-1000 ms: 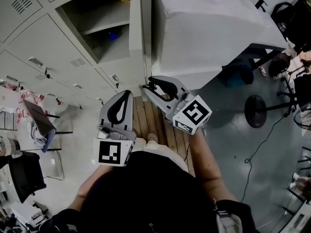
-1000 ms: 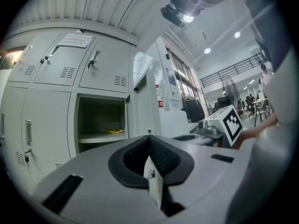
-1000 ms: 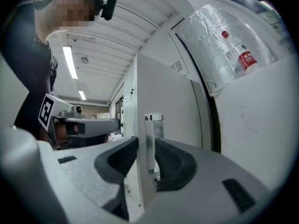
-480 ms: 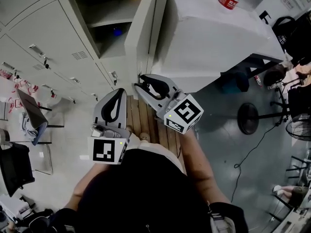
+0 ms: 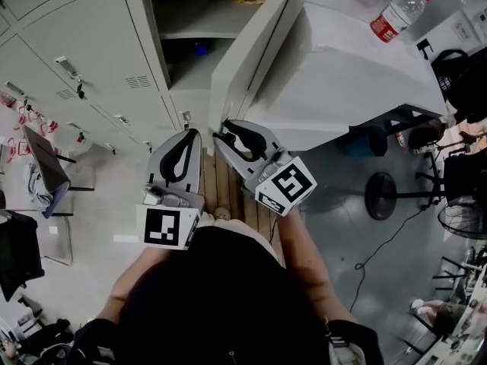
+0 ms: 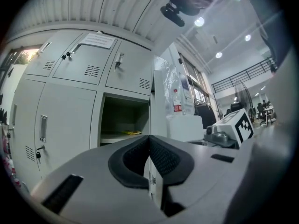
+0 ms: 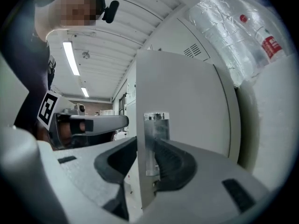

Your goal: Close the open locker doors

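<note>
The locker door [image 5: 255, 52] is seen standing open. It is hinged at the right side of the open compartment [image 5: 190, 59] and swung well out from it, so that the compartment's dark inside and its shelf are left uncovered. A small yellow thing [image 6: 124, 132] is seen lying on that shelf. The door's free edge, the part farthest out from the compartment, is held by the right gripper [image 5: 223, 135]. In the right gripper view the thin edge is shown standing upright between the two dark pads, and the jaws are closed onto it from both faces. A bright metal latch plate [image 7: 155, 139] is fixed on the door face just beside one pad. The left gripper [image 5: 193, 134] is held just below the compartment, close beside the right gripper but not touching the door. Its jaws are brought together at the tips, and no object is seen gripped between them. Both grippers are pointed level towards the compartment. To the left of the compartment, rows of closed locker doors [image 5: 76, 29] are seen, each with a vent slot and a small handle. To the right of the compartment, beyond the open door, a white block-shaped unit [image 5: 342, 67] is placed, and a water bottle [image 5: 399, 14] with a red label is seen on top of it. Below the compartment, wooden boards [image 5: 228, 188] are laid on the floor under the two grippers.
</note>
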{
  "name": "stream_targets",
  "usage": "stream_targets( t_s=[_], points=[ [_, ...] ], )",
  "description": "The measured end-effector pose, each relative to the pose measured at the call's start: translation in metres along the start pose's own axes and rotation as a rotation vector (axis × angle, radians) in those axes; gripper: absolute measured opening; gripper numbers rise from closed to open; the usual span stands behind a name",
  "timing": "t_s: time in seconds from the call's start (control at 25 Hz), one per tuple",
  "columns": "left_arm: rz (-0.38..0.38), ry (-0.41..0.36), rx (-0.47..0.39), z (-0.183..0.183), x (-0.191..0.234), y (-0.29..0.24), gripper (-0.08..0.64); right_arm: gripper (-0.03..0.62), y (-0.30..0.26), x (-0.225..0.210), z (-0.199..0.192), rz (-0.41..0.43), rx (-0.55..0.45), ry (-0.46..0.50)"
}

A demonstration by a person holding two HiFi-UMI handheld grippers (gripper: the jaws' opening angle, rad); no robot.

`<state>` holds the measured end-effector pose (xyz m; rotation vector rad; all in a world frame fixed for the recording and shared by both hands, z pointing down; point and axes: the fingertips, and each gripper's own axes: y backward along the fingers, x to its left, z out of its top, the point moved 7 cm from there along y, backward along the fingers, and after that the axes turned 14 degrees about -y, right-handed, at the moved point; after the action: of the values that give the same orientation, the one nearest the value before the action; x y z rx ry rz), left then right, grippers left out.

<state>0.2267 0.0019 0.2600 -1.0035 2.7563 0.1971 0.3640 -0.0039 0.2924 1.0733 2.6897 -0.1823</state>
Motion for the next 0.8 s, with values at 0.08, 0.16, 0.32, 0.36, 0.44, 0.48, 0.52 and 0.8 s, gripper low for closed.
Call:
stream_targets(
  t_s=[0.08, 0.16, 0.32, 0.36, 0.44, 0.48, 0.52, 0.8],
  points=[
    [0.003, 0.005, 0.003, -0.004, 0.01, -0.001, 0.002, 0.104, -0.01, 0.002, 0.001, -0.005, -0.003, 0.0],
    [0.0, 0.008, 0.015, -0.009, 0.018, -0.001, 0.002, 0.104, -0.02, 0.003, 0.0, -0.016, -0.01, 0.001],
    [0.002, 0.01, -0.008, -0.013, 0.035, -0.002, 0.002, 0.104, -0.036, 0.004, 0.0, -0.032, -0.019, 0.005],
    [0.004, 0.009, -0.01, -0.014, 0.04, -0.001, 0.002, 0.104, -0.04, 0.004, 0.0, -0.036, -0.021, 0.008],
    [0.011, 0.008, -0.016, -0.017, 0.05, -0.001, 0.002, 0.104, -0.048, 0.004, 0.001, -0.044, -0.029, 0.011],
    [0.013, 0.008, -0.021, -0.018, 0.055, -0.001, 0.002, 0.104, -0.052, 0.004, 0.001, -0.049, -0.033, 0.01],
    [0.014, 0.009, -0.024, -0.02, 0.059, 0.0, 0.002, 0.104, -0.056, 0.004, 0.001, -0.055, -0.036, 0.01],
    [0.02, 0.036, -0.025, -0.031, 0.081, 0.001, 0.002, 0.104, -0.08, 0.004, 0.002, -0.09, -0.044, 0.011]
  ],
)
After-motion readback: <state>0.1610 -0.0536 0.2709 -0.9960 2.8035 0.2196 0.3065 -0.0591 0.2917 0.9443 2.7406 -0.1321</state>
